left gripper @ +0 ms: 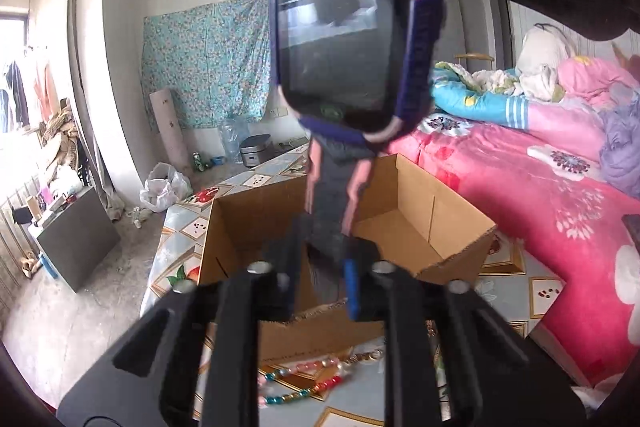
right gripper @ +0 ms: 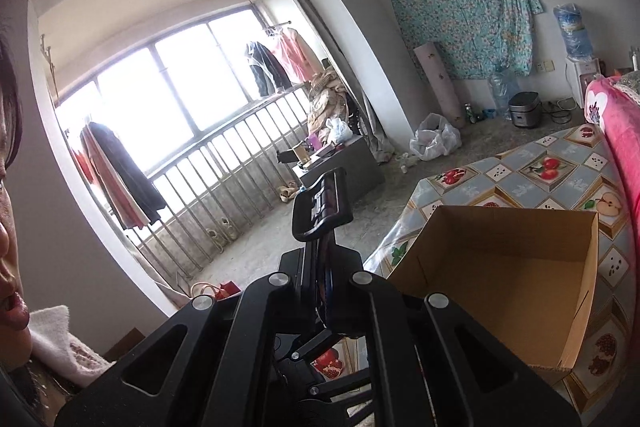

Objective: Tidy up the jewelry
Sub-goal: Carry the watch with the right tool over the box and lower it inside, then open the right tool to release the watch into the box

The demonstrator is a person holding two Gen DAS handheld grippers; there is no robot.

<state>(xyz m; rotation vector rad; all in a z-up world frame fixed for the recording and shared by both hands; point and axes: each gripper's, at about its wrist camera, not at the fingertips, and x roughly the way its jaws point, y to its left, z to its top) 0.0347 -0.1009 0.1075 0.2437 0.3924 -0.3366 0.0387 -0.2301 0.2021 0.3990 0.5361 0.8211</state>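
A purple and pink smartwatch [left gripper: 344,47] hangs upright with its dark screen facing the left wrist camera. Its lower strap [left gripper: 326,211] runs down between the fingers of my left gripper [left gripper: 320,255], which is shut on the strap's end. The upper strap rises out of the top of the left wrist view, where the dark body of my right gripper [right gripper: 322,227] reaches in. In the right wrist view that gripper's fingers are pressed together on a thin dark strap seen edge-on. An open, empty cardboard box [left gripper: 400,227] [right gripper: 500,267] stands just below the watch.
Colourful bead bracelets [left gripper: 304,383] lie on the fruit-patterned tablecloth [left gripper: 540,291] in front of the box. A bed with a pink floral cover [left gripper: 520,167] borders the table on the right. A person is at the left edge of the right wrist view.
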